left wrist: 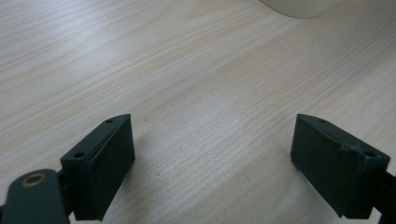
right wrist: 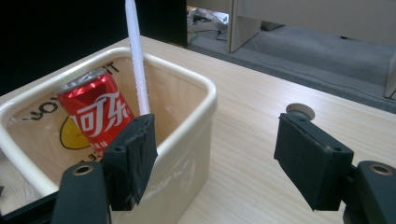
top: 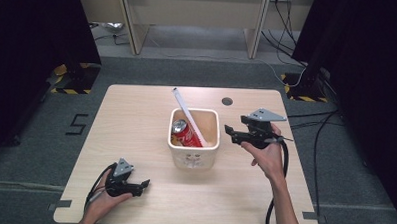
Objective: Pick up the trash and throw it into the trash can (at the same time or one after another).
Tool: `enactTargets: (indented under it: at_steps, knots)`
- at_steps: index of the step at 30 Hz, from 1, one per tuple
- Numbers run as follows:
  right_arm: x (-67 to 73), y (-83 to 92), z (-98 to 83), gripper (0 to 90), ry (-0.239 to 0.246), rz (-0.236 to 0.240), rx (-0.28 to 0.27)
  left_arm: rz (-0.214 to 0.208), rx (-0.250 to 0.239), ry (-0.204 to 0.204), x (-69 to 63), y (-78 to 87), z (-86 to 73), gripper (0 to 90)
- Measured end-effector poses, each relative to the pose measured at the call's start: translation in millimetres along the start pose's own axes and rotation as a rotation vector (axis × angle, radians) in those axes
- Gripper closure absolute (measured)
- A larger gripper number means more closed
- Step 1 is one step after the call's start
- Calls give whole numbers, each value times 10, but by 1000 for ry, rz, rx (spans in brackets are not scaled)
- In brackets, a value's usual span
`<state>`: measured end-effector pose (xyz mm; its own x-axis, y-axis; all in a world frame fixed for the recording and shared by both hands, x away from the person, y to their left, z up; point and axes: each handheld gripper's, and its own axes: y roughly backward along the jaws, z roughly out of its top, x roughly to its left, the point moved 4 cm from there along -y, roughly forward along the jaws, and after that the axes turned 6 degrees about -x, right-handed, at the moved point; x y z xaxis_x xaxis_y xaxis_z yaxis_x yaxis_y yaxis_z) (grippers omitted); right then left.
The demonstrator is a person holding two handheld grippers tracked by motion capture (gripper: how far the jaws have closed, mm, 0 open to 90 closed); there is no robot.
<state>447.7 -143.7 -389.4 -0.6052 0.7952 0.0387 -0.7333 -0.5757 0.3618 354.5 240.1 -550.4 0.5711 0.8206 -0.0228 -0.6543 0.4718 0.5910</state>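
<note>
In the high view, a cream bin [top: 194, 142] stands at the middle of the wooden table [top: 136, 115]. A red can [top: 184, 133] lies tilted inside it, and a white stick [top: 186, 114] leans out over the bin's far rim. The right gripper [top: 229, 131] hovers just beside the bin's right wall, its jaws apart with nothing between them. The left gripper [top: 145, 184] rests low near the table's front left corner, well apart from the bin.

In the left gripper view, the left gripper [left wrist: 212, 163] has its jaws spread wide over bare wood, grasping nothing.

In the right gripper view, the right gripper [right wrist: 215, 158] is released, jaws wide, just beside the bin [right wrist: 196, 121]. The can [right wrist: 95, 114] and the stick [right wrist: 137, 60] sit inside the bin.
</note>
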Motion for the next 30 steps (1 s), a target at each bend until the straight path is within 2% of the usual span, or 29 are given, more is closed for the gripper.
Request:
enactTargets:
  at_steps: [10,12,23,24,30]
  knots:
    - [-138,168,-274,292,-12,-32,20,0,0,0,-1,0,0,130]
    - [-162,201,-330,283,8,-56,34,0,1,0,-1,0,0,129]
    - [-178,262,-565,278,3,-73,54,0,1,0,-1,0,0,130]
    - [-178,278,-626,278,11,-87,61,0,0,0,-1,0,0,130]
    - [-172,275,-811,278,24,-96,100,0,0,0,0,0,0,130]
